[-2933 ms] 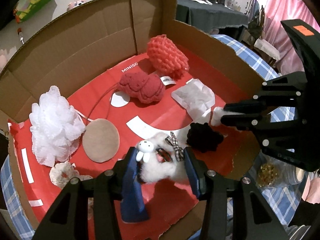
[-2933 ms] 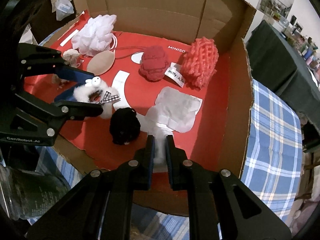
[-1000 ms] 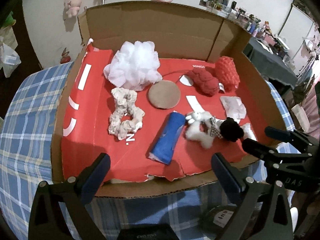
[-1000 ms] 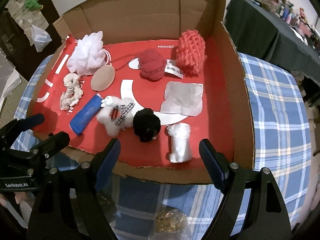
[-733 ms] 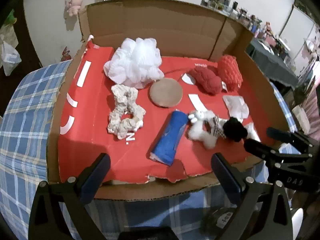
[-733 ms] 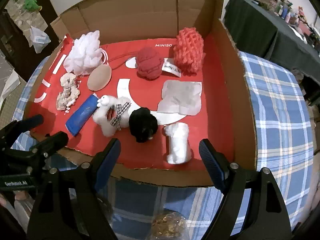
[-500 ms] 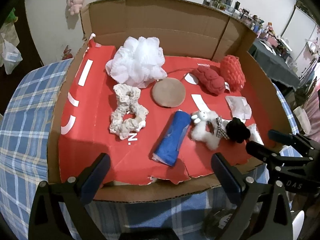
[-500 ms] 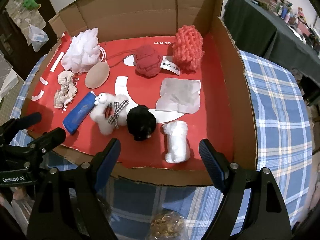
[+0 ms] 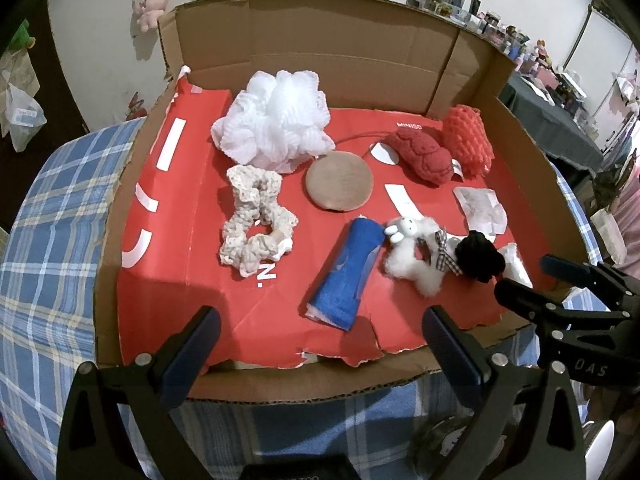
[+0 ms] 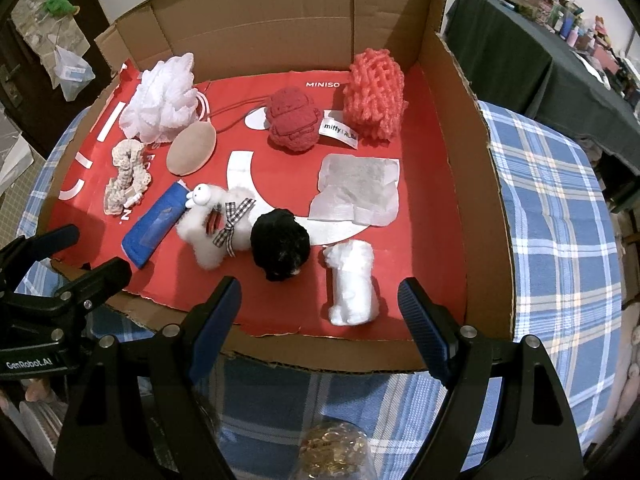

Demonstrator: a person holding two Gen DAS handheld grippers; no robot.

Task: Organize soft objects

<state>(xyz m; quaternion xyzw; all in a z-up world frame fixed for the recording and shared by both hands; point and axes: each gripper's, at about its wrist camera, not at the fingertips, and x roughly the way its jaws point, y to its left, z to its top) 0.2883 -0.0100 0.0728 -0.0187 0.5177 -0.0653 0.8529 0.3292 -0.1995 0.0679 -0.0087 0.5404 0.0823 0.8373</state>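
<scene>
left gripper point(image 9: 318, 334): jaws wide apart, holding nothing | right gripper point(image 10: 320, 312): jaws wide apart, holding nothing | fluffy white rabbit plush point(image 10: 214, 226) touches round black pom-pom point(image 10: 280, 244) in shallow cardboard box point(image 10: 486, 200)

A big box point(image 10: 452, 128) sits on a blue checked cloth point(image 10: 560, 208), and its floor is red. In the middle lies a black puff point(image 10: 280, 243). A white bunny point(image 10: 216, 220) with a checked bow touches its left side. A blue roll point(image 10: 154, 226) lies left of the bunny. A white roll point(image 10: 354, 282) lies near the puff, on its right. Behind the puff are a red ball point(image 10: 293, 120), a pink net sponge point(image 10: 375, 94) and a white pouf point(image 10: 162, 98) (far left). The right gripper point(image 10: 320, 312) is wide open at the front wall, holding nothing.
</scene>
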